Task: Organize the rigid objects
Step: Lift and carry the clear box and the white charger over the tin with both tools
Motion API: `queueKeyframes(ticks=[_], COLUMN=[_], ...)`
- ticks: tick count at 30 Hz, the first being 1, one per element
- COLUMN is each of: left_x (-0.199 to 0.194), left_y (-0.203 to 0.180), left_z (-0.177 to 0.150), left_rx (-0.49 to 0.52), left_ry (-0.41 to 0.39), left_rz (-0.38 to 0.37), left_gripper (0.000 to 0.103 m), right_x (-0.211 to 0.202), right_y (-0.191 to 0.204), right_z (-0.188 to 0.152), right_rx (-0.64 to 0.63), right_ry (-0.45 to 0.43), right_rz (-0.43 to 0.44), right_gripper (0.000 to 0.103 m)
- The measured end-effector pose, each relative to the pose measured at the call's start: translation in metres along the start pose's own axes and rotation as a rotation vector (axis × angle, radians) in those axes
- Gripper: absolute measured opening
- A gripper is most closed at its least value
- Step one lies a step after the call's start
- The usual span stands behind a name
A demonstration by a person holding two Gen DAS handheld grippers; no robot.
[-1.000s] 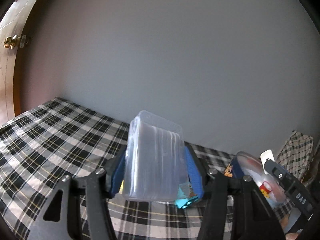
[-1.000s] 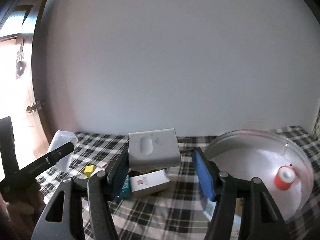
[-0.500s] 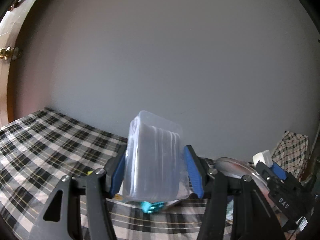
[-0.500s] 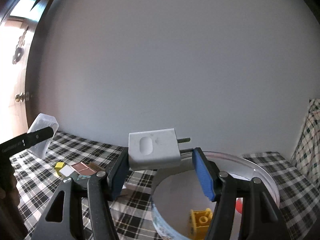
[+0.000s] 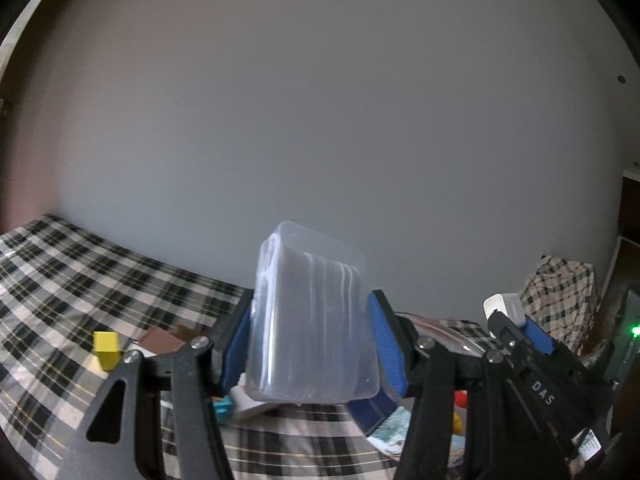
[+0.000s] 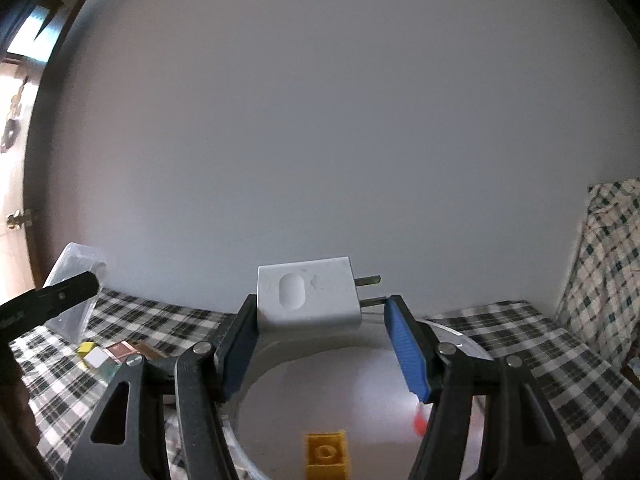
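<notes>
— Listing our holdings: left gripper [image 5: 310, 350], partly open, clamps a clear plastic box [image 5: 310, 320] aloft; light, slick, flexible walls.

— Right gripper [image 6: 320, 344] pinches the white charger [image 6: 308, 294] over the round tray [image 6: 460, 338]; rigid, grip flat sides.

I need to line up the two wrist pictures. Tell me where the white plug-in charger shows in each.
Left wrist view: the white charger is small at the far right, held in the right tongs.
Right wrist view: the charger sits at centre, between the right tongs' blue pads, prongs pointing right.
Shared landmark: the clear plastic box, centre in the left view, far left in the right.
</notes>
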State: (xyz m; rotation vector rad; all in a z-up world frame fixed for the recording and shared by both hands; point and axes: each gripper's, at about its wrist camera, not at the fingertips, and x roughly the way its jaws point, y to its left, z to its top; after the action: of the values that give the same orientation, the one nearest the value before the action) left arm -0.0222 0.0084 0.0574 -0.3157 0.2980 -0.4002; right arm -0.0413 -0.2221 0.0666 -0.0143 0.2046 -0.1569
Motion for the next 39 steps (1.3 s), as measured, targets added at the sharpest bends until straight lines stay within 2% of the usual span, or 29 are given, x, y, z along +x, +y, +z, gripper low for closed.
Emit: queueKeyframes(ticks=[10, 17, 27, 34, 39], left_x=[0.03, 0.055, 0.098, 0.116, 0.123], left_y=[-0.055, -0.088, -0.121, -0.123, -0.123], left_z=[-0.012, -0.024, -0.046, -0.057, -0.063], left_rx=[0.056, 0.107, 0.158, 0.197, 0.21], left_ry=[0.044, 0.097, 0.234, 0.308, 0.352], left_rz=[-0.052, -0.076, -0.037, 0.001, 0.034], left_gripper=[0.056, 0.056, 0.056, 0.056, 0.056], right_x=[0.007, 0.021, 0.054, 0.066, 0.066], right_y=[-0.065, -0.096, -0.104, -0.091, -0.091], right_z=[0.006, 0.001, -0.013, -0.021, -0.021], right_rx=[0.076, 0.103, 0.123, 0.071, 0.082], right_ry=[0.007, 0.051, 0.177, 0.235, 0.248], right_rz=[-0.117, -0.17, -0.166, -0.152, -0.142], right_gripper=[0.065, 0.065, 0.065, 0.065, 0.065])
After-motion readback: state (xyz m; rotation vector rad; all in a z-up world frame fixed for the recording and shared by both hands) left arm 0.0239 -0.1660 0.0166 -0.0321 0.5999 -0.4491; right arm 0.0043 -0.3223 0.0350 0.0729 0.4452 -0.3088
